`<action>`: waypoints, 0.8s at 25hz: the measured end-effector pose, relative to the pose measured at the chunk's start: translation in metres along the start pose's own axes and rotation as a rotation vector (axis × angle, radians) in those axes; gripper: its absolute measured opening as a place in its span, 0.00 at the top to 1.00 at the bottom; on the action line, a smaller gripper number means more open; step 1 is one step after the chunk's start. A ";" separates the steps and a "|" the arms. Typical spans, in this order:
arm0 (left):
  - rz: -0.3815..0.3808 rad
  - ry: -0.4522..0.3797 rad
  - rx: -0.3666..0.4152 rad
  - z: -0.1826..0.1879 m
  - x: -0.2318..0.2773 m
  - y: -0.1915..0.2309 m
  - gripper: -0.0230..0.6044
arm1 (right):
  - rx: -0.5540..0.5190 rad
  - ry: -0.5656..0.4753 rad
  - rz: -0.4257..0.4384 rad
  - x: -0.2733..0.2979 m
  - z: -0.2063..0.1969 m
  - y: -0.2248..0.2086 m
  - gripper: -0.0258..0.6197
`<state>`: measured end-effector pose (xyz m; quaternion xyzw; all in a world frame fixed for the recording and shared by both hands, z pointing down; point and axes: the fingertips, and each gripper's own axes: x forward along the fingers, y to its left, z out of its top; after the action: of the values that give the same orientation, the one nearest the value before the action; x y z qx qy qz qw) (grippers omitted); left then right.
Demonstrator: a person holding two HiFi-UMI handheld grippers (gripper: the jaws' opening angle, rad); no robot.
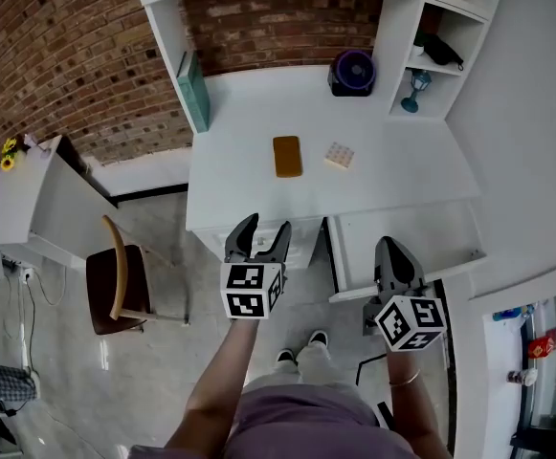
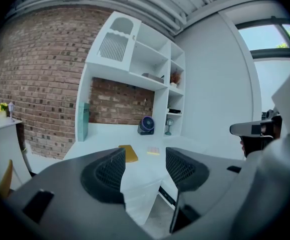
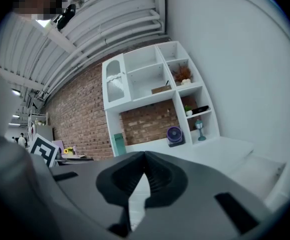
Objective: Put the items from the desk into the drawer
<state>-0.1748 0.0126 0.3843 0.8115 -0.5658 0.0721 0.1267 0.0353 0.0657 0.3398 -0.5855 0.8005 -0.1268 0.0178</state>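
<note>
Hovering half open and empty, left gripper is held before desk edge; right gripper is shut, empty, by open drawer. Brown pad is found on desk straight ahead of left, the nearer one, long axis pointing away.

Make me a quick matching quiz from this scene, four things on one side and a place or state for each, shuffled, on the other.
1 fan
2 drawer
3 left gripper
4 right gripper

A jaws together
B pulled open
C back of the desk
D jaws apart

Pairs: 1-C, 2-B, 3-D, 4-A
</note>
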 end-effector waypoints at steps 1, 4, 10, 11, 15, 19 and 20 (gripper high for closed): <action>0.007 -0.001 0.002 0.002 0.004 0.001 0.57 | -0.001 -0.001 0.011 0.006 0.002 -0.002 0.96; 0.030 -0.005 0.005 0.009 0.017 0.003 0.57 | -0.008 -0.006 0.045 0.022 0.011 -0.008 0.96; 0.112 -0.005 0.004 0.017 0.041 0.004 0.54 | -0.011 -0.017 0.102 0.048 0.027 -0.027 0.96; 0.123 -0.003 0.002 0.018 0.045 0.004 0.53 | -0.008 -0.020 0.110 0.051 0.030 -0.031 0.96; 0.146 0.008 0.012 0.017 0.061 -0.001 0.53 | 0.002 -0.024 0.138 0.063 0.034 -0.045 0.96; 0.165 0.031 0.016 0.012 0.077 0.000 0.53 | 0.008 -0.015 0.162 0.078 0.033 -0.052 0.96; 0.167 0.038 0.018 0.010 0.083 0.001 0.52 | 0.006 -0.015 0.166 0.082 0.034 -0.053 0.96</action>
<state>-0.1474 -0.0652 0.3961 0.7611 -0.6284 0.1028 0.1238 0.0653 -0.0326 0.3289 -0.5181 0.8457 -0.1230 0.0360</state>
